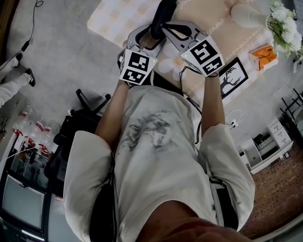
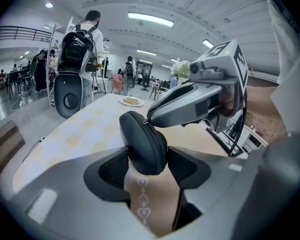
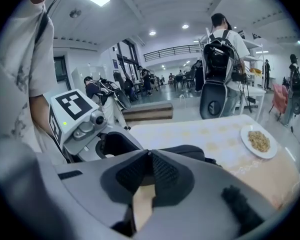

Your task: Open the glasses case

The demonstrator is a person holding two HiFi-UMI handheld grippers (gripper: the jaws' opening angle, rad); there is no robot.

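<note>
A black zipped glasses case (image 2: 142, 141) stands up off the table, its lower end clamped between the pads of my left gripper (image 2: 147, 165). In the head view the case (image 1: 160, 15) rises above both grippers, left gripper (image 1: 150, 34) under it and right gripper (image 1: 165, 27) beside it. My right gripper (image 3: 150, 154) has its tips together at the case's seam, pinching the small metal zipper pull (image 3: 148, 152). From the left gripper view those right gripper tips (image 2: 151, 118) touch the zip near the case's top. Behind the right jaws the case's body (image 3: 192, 151) shows.
The table (image 1: 136, 4) has a pale checked and peach cloth. On it are a plate of food (image 3: 259, 141), a vase of white flowers (image 1: 283, 19), an orange box (image 1: 264, 56) and a framed picture (image 1: 233, 77). A person with a backpack (image 2: 82, 39) stands beyond the table.
</note>
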